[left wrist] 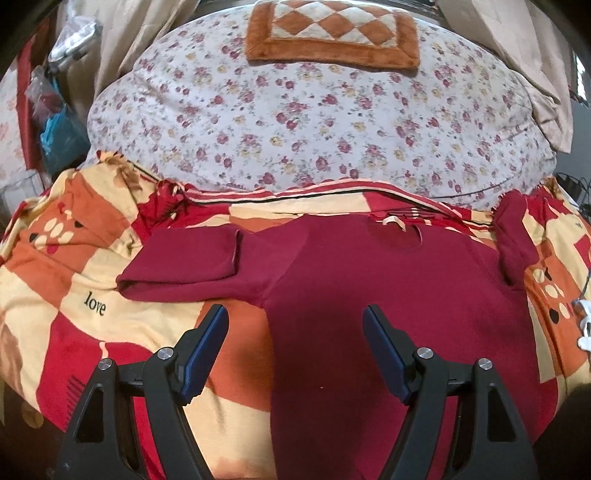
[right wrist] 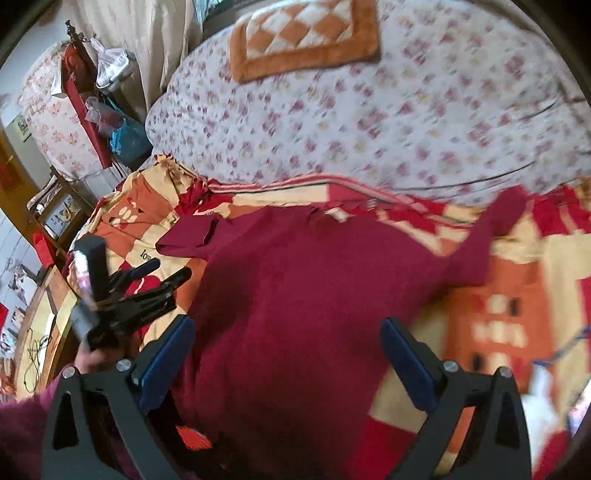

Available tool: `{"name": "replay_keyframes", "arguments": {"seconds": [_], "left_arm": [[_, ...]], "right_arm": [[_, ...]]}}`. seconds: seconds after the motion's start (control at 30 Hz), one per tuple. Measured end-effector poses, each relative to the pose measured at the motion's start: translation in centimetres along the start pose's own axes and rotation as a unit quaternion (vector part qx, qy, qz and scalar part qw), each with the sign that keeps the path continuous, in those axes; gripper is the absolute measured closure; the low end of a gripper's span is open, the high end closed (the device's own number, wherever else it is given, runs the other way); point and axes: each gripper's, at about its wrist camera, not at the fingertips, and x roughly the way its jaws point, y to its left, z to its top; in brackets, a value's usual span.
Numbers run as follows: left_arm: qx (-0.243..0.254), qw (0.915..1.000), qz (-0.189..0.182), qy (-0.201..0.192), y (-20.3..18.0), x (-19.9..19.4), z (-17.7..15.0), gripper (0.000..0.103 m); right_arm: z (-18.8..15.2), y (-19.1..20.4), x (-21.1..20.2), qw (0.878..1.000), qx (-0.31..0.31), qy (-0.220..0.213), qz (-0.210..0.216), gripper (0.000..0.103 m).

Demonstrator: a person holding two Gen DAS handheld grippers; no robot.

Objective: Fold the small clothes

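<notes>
A dark red T-shirt (left wrist: 388, 295) lies spread flat on a patterned bedspread (left wrist: 74, 288), its neck pointing away from me. Its left sleeve (left wrist: 181, 264) is stretched out to the side; its right sleeve (left wrist: 513, 243) is bunched up. My left gripper (left wrist: 295, 317) hovers open above the shirt's left edge, nothing between its blue pads (left wrist: 207, 350). In the right wrist view the same T-shirt (right wrist: 303, 302) fills the middle. My right gripper (right wrist: 288, 328) stands open over its lower body, holding nothing. The left gripper (right wrist: 170, 269) shows at the left there, held by a hand.
Behind the shirt lies a floral quilt (left wrist: 314, 122) with an orange and cream checked cushion (left wrist: 332, 33) on it. Bags and clutter (right wrist: 110, 122) stand at the bed's left side. A white cord (left wrist: 583, 325) lies at the right edge. A fuzzy purple sleeve (right wrist: 22, 435) is at lower left.
</notes>
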Motion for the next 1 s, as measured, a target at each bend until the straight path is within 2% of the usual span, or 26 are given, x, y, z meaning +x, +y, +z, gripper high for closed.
{"name": "replay_keyframes", "arguments": {"seconds": [0.13,0.33,0.57,0.8,1.0], "left_arm": [[-0.014,0.9999,0.009,0.002,1.2,0.7,0.1,0.047],[-0.023,0.9996,0.018,0.008,2.1,2.1,0.1,0.047],[-0.040,0.9988,0.016,0.023,2.8,4.0,-0.1,0.047],[-0.041,0.9985,0.019,0.032,3.0,4.8,-0.2,0.047],[-0.042,0.9982,0.020,0.037,3.3,5.2,-0.3,0.047]], "right_arm": [[0.0,2.3,7.1,0.999,-0.018,-0.002,-0.040,0.001],[0.3,2.8,12.9,0.999,0.008,0.006,-0.041,0.001],[0.8,3.3,15.3,0.998,-0.002,0.003,-0.060,0.001],[0.8,3.6,17.0,0.999,0.010,0.008,-0.050,0.001],[0.6,4.7,17.7,0.999,-0.008,0.010,-0.053,0.001]]}}
